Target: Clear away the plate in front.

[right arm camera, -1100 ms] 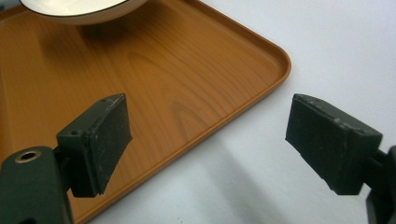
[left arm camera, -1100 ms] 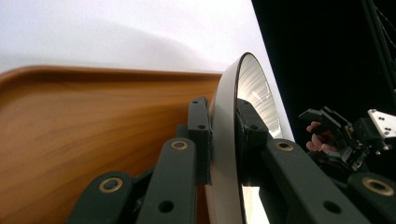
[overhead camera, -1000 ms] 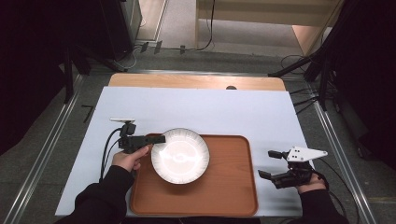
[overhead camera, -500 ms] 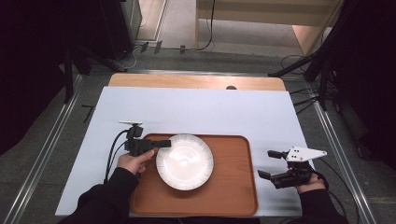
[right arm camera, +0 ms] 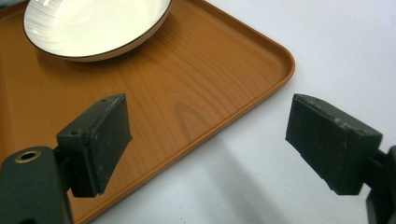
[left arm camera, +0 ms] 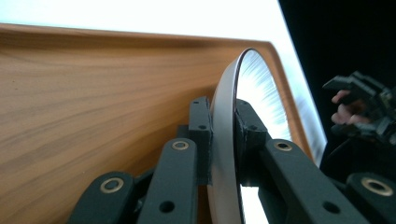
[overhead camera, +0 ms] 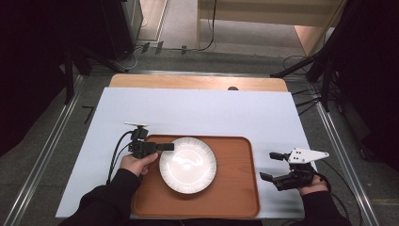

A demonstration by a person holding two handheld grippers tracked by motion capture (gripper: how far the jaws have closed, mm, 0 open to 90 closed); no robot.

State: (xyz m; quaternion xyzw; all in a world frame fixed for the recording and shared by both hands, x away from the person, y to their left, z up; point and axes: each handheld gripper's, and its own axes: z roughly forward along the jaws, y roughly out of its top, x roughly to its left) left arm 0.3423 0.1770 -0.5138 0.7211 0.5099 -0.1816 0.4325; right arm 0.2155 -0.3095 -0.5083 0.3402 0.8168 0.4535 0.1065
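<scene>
**Plate Gripped by Its Rim Over Wooden Tray**

The left gripper point(overhead camera: 168, 147) clamps the near-left rim of a white plate point(overhead camera: 188, 165), its two black pads pressed on either side of the edge (the left gripper view shows the rim point(left arm camera: 223, 140) wedged tight between them). The plate sits over the middle of a brown wooden tray point(overhead camera: 235, 188), which lies at the front of a white table cover point(overhead camera: 211, 113). The right gripper point(overhead camera: 273, 165) rests off the tray's right edge, on the cover, well apart from the plate, its jaws spread wide with nothing between them. The tray around the plate is bare wood. Black cables point(overhead camera: 115, 153) trail from the left gripper.
</scene>
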